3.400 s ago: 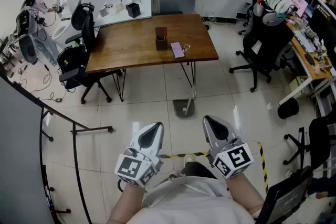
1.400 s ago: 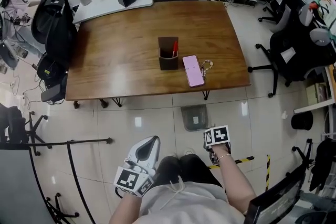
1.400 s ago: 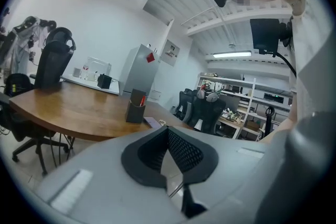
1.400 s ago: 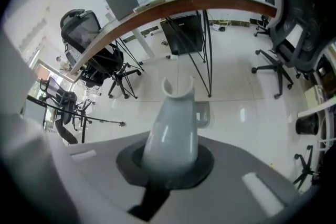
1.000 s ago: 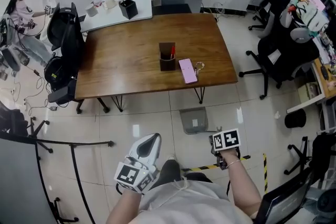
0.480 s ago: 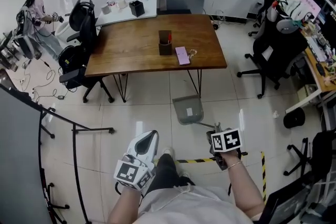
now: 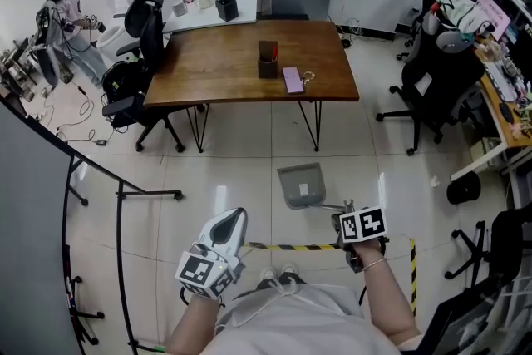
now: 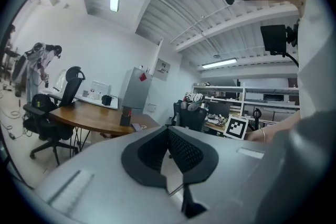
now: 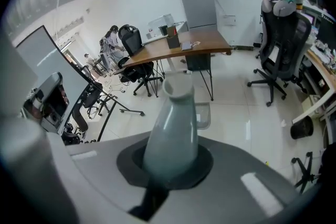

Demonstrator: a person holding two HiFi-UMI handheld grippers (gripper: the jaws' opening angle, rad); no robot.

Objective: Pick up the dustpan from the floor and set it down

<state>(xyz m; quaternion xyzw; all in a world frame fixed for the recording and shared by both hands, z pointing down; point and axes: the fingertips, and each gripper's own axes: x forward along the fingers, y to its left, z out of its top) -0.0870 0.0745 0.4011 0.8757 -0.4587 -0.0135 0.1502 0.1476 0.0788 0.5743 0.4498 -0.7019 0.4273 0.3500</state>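
Note:
The grey dustpan (image 7: 301, 185) is out on the white floor tiles in front of the table, its long handle (image 7: 332, 207) running back to my right gripper (image 7: 347, 218). In the right gripper view the pale grey handle (image 9: 173, 123) stands between the jaws, which are shut on it, and the pan (image 9: 202, 115) shows beyond its end. Whether the pan touches the floor I cannot tell. My left gripper (image 7: 230, 221) is at the lower left, away from the dustpan. In the left gripper view its pads meet at the tips (image 8: 167, 129) with nothing between them.
A wooden table (image 7: 233, 71) stands ahead with a pen holder (image 7: 268, 60) and a phone (image 7: 293, 80) on it. Office chairs (image 7: 140, 54) (image 7: 432, 79) flank it. A black metal rack (image 7: 120, 195) runs along the left. Black-and-yellow tape (image 7: 291, 246) crosses the floor by my feet.
The view has drawn back from the table. The dustpan has come away from under the table's edge together with the right gripper, and the left gripper has moved back too.

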